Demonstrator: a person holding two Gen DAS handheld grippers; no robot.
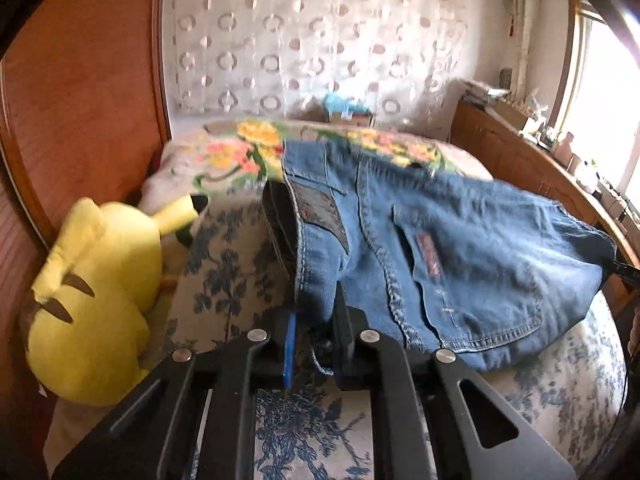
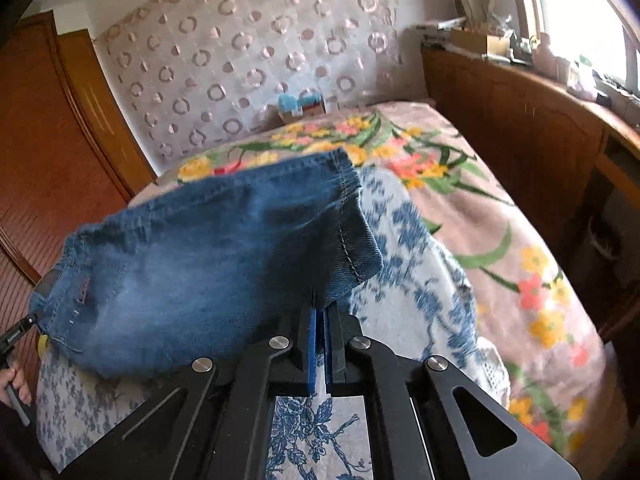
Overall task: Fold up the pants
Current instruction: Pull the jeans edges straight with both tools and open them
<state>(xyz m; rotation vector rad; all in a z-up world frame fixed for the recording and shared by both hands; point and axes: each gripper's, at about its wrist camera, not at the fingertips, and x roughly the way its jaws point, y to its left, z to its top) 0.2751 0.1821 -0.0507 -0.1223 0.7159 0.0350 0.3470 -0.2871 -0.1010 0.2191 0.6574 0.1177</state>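
The work surface is a bed covered by a white cloth with blue floral print (image 1: 224,280), laid over a pink blanket with yellow and red flowers (image 2: 532,248). A yellow plush toy (image 1: 96,300) lies at the left edge of the bed, against a wooden wardrobe (image 1: 80,80), near the left gripper and apart from the garment. A wooden cabinet (image 2: 520,120) runs along the right side below a window. A patterned curtain (image 1: 312,40) hangs behind the bed, with a small blue item in front of it.

The pants (image 1: 440,248) are blue denim, folded into a short wide bundle, held raised just above the blue-print cloth between the two grippers. Waistband, back pocket and orange stitching face the left camera; a hemmed leg end (image 2: 348,216) faces the right camera.

The left gripper (image 1: 316,344) is clamped on the waistband-side edge. The right gripper (image 2: 320,344) is clamped on the hem-side edge, jaws nearly together.
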